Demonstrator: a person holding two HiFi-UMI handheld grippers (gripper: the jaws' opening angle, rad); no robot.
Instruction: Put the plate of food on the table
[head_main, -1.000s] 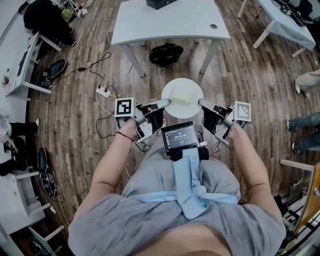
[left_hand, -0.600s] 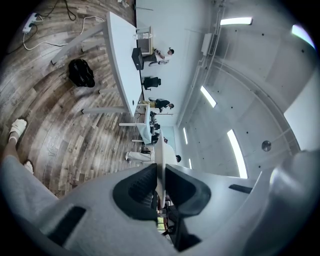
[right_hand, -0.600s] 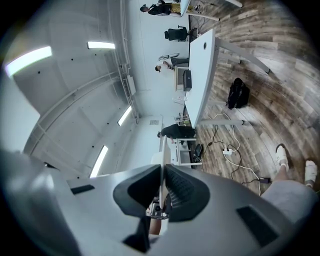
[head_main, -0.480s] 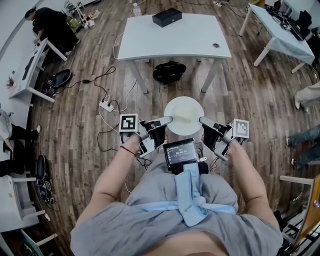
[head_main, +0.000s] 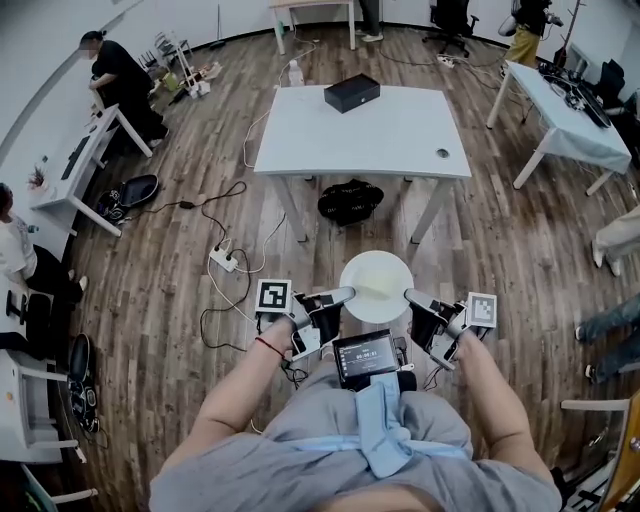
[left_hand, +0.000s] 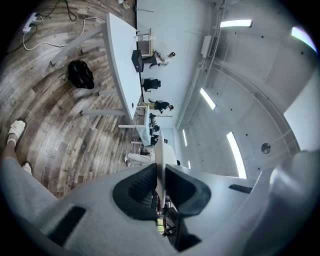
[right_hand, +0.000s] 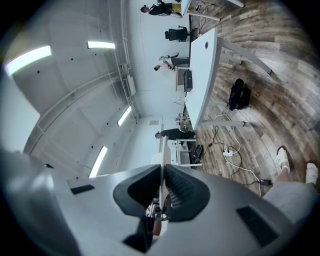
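– Fingers (left_hand: 137, 192) of the left gripper (head_main: 340, 296): how do they stand?
– Closed down narrow on the plate (head_main: 376, 285). In the left gripper view the thin white rim runs edge-on between the two dark pads and touches both.
– And the right gripper (head_main: 412, 296)?
– Much the same. Its pads (right_hand: 185, 195) pinch the opposite side of the rim, again seen edge-on in the slot between them. So the plate is clamped at its left and right sides, one gripper on each.
– Where is the plate, then?
– In the air, just in front of the person's body, above the wooden floor (head_main: 200, 200). It looks level from the head view. A pale, cream-coloured food (head_main: 372, 278) lies on it; I cannot tell what it is.
– And the table (head_main: 330, 135)?
– Farther off, well apart from the plate, white with slanted legs. A black box (head_main: 352, 92) sits near its far edge and a small dark spot (head_main: 442, 153) toward its right side.
– Anything under it?
– A black bag (head_main: 350, 202) on the floor between the legs. Left of that, a white power strip (head_main: 224, 260) with dark cables trailing over the boards.
– What sits closest to the person?
– A small screen (head_main: 367, 358) at the chest, just near of the plate. A marker cube (head_main: 273, 296) shows on the left gripper and another (head_main: 482, 309) on the right one.
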